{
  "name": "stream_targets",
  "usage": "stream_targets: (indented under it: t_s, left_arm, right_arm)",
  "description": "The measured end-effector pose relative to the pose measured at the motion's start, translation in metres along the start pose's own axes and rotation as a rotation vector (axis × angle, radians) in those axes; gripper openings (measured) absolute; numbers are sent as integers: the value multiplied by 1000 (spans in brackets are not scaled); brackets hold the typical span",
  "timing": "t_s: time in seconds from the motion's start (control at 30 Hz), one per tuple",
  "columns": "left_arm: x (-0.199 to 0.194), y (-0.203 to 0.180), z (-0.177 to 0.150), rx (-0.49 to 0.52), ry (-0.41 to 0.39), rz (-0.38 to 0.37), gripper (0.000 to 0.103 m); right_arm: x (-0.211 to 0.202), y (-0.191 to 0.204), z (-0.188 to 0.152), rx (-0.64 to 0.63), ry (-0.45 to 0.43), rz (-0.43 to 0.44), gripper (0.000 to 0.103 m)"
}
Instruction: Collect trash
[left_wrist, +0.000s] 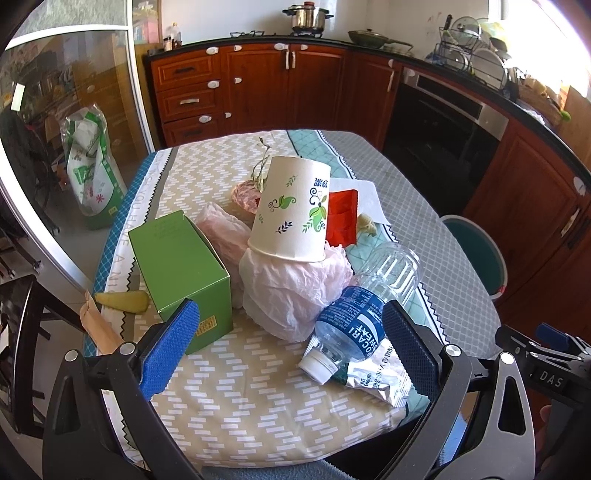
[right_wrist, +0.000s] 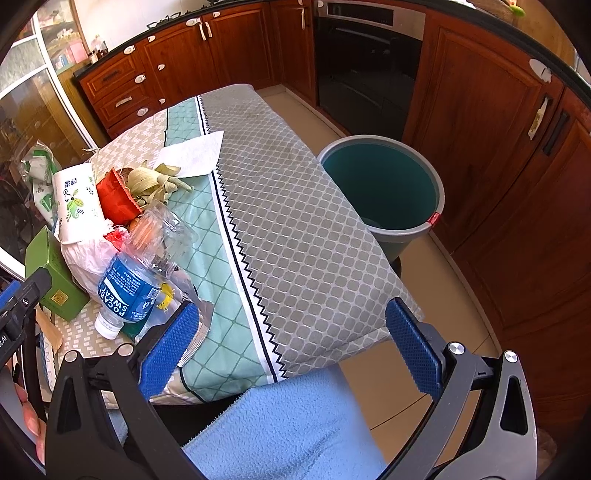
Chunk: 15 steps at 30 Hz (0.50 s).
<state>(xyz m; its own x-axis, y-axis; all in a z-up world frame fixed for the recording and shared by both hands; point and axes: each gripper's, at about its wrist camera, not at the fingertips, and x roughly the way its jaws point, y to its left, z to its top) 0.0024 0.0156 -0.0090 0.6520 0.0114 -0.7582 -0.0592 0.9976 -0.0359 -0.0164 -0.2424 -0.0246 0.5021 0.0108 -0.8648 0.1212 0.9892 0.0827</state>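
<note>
On the table (left_wrist: 229, 398) in front of me, a box (left_wrist: 184, 273) lies left of a crumpled bag (left_wrist: 291, 291), and a paper cup (left_wrist: 291, 206) sits upturned on that bag. A bottle (left_wrist: 354, 325) lies right of the bag, over a wrapper (left_wrist: 380, 380). A bucket (right_wrist: 384, 192) stands on the floor right of the table.

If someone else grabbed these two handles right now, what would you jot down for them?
Left tool: open, empty, hovering near the plastic bottle.
Right tool: open, empty, over the table's near edge.
Trash is piled on the table: paper cup, green box, pink bag, red wrapper.
Bucket stands on the floor beside the table; nothing visible inside.
Everything is left to collect.
</note>
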Motion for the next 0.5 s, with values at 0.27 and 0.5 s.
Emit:
stream_targets:
  t_s: [0.27,0.5]
  left_arm:
    - [7,4,1,1,10,-5,99]
    - [15,12,3,-6,21,-6,99]
  right_arm:
    - [8,5,2,-20,16,-7,97]
    - [13,13,9,-54,9,-16,97]
